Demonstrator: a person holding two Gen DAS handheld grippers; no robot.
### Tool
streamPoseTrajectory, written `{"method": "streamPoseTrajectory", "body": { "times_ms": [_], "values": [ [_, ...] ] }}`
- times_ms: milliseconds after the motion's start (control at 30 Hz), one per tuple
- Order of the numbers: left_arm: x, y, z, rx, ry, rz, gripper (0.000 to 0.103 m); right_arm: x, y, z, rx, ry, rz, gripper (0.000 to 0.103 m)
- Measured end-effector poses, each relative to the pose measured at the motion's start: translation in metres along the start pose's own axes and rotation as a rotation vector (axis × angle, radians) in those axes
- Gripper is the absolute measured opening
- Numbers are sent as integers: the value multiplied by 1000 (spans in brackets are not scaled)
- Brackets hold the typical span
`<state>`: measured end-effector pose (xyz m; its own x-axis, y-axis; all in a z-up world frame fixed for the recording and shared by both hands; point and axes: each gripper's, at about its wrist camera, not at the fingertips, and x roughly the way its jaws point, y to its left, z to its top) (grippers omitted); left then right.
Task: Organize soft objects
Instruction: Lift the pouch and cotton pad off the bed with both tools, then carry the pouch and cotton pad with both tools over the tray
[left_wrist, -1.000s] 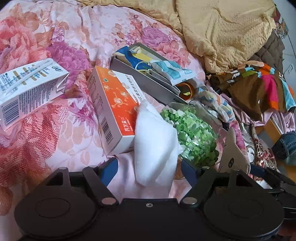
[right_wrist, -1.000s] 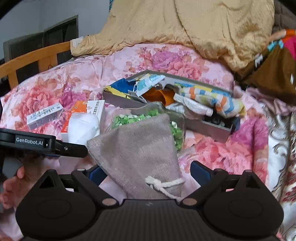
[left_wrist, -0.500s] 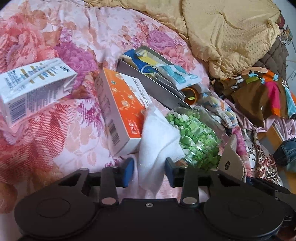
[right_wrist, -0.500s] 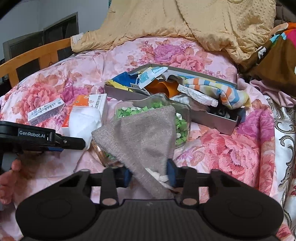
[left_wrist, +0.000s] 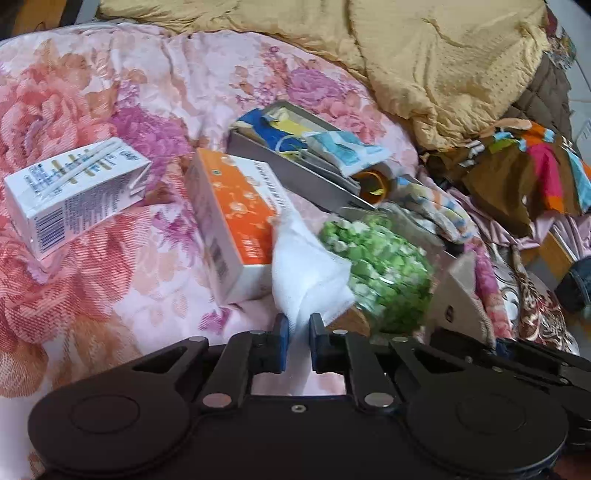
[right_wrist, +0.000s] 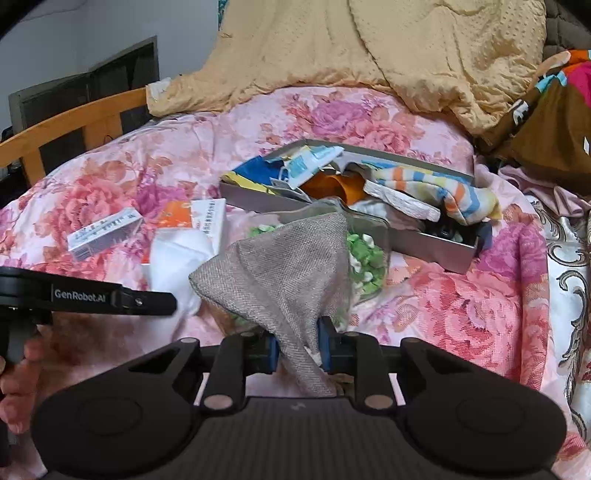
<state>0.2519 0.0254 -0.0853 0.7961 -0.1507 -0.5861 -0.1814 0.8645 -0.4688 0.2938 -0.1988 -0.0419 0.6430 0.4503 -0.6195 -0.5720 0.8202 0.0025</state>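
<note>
My left gripper (left_wrist: 295, 332) is shut on a white soft cloth (left_wrist: 306, 273) that lies against an orange box (left_wrist: 236, 218). The cloth also shows in the right wrist view (right_wrist: 177, 258). My right gripper (right_wrist: 295, 349) is shut on the neck of a grey burlap drawstring pouch (right_wrist: 280, 273), which lifts in front of a clear container of green pieces (right_wrist: 365, 258). That container also shows in the left wrist view (left_wrist: 380, 269). A grey tray (right_wrist: 424, 247) behind holds striped cloth and packets.
A white carton (left_wrist: 70, 195) lies at the left on the floral bedspread (left_wrist: 110, 280). A tan quilt (left_wrist: 424, 62) and colourful clothes (left_wrist: 532, 173) pile at the back right. A wooden bed rail (right_wrist: 74, 122) stands at the far left.
Both grippers have closed from wide open: the left onto the white cloth, the right onto the burlap pouch. The pouch's lower end is bunched between the fingers.
</note>
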Motion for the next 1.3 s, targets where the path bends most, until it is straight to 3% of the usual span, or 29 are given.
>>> {"method": "streamPoseTrajectory", "body": {
  "times_ms": [333, 633, 767, 1000, 1300],
  "values": [
    [-15, -19, -6, 6, -30, 0, 9, -9, 7, 0, 1, -29, 33, 23],
    [-30, -34, -14, 100, -65, 15, 8, -16, 5, 0, 27, -66, 33, 23],
    [-30, -33, -13, 81, -46, -22, 8, -22, 6, 1, 40, -107, 17, 23],
    [-32, -41, 2, 65, -87, -41, 8, -30, -5, 4, 90, -177, -49, 23],
    [-28, -53, 48, 27, -167, -50, 8, -31, -30, 19, 166, -284, -140, 23]
  ]
}}
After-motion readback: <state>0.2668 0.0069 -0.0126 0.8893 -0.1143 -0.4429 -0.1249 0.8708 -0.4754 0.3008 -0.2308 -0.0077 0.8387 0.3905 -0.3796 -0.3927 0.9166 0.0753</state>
